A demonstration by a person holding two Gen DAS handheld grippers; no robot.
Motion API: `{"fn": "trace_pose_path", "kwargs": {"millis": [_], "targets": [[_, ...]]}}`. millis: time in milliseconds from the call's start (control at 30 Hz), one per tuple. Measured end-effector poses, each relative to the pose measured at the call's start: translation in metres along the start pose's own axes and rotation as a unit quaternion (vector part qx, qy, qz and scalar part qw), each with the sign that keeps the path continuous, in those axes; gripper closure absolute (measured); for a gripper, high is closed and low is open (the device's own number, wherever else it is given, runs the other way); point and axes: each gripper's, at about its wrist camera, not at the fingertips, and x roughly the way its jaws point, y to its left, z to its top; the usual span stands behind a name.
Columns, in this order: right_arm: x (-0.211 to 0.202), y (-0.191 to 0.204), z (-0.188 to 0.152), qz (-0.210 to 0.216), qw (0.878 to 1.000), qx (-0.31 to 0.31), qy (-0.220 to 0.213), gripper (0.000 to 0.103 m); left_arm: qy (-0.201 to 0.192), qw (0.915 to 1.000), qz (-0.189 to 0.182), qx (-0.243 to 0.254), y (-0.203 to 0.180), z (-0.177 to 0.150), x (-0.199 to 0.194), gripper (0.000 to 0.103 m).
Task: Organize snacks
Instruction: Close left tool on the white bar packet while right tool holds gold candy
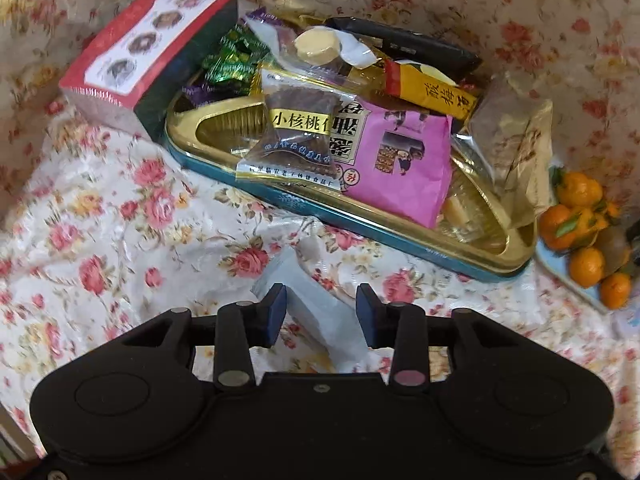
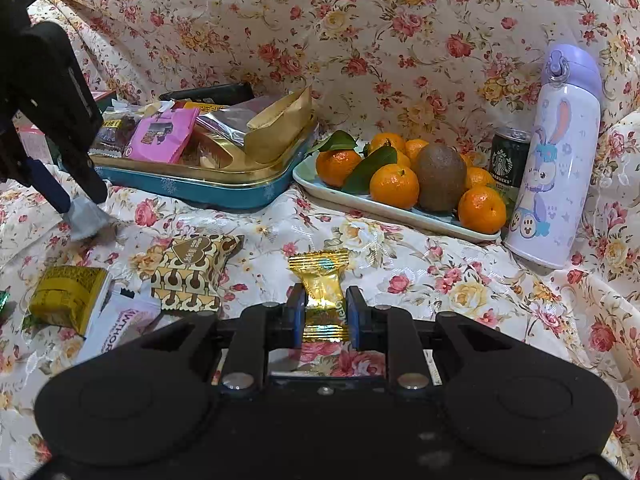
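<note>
A teal tin with a gold liner [image 1: 404, 242] [image 2: 208, 194] holds several snacks, among them a pink packet [image 1: 400, 160] and a clear walnut packet [image 1: 296, 132]. In front of the tin, my left gripper [image 1: 321, 300] [image 2: 76, 200] points down at the cloth, its pads closed on a pale blue packet [image 1: 316, 316] [image 2: 86, 218]. My right gripper [image 2: 322, 300] is shut on a gold-wrapped candy [image 2: 322, 280] just above the cloth. Loose on the cloth lie a heart-patterned brown packet [image 2: 192, 268], a yellow-green packet [image 2: 64, 294] and a white packet [image 2: 124, 320].
A red box [image 1: 148, 48] leans at the tin's far left corner. A plate [image 2: 400, 210] of mandarins [image 1: 580, 216] and a kiwi [image 2: 440, 176] sits right of the tin. Beyond it stand a dark can [image 2: 508, 156] and a lilac bottle [image 2: 556, 160]. Flowered cloth covers the table and the backdrop.
</note>
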Motion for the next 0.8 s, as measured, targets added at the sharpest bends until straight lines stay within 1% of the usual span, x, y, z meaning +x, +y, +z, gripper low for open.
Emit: {"fn": "trace_pose_path", "kwargs": {"millis": [100,233,367,467,567,800], "targets": [[0.000,0.000,0.000,0.001,1.000,0.001,0.000,0.080,0.005,0.9991,0.008,0.041,-0.003,-0.006,0.001,0.053],[0.000,0.000,0.000,0.002,1.000,0.002,0.000,0.080,0.031,0.9981,-0.003,0.053,0.007,-0.009,0.001,0.051],[0.000,0.000,0.000,0.000,1.000,0.000,0.000,0.080,0.043,0.9962,0.022,0.072,0.014,-0.012,0.001,0.052],[0.000,0.000,-0.001,0.001,1.000,0.001,0.000,0.080,0.042,0.9967,0.020,0.067,0.022,-0.011,0.002,0.053],[0.000,0.000,-0.001,0.000,1.000,0.001,0.000,0.080,0.039,0.9971,0.010,0.065,0.026,-0.008,0.004,0.053],[0.001,0.000,-0.001,0.000,1.000,0.000,-0.001,0.080,0.013,0.9937,0.007,0.111,0.016,-0.010,0.008,0.052]]}}
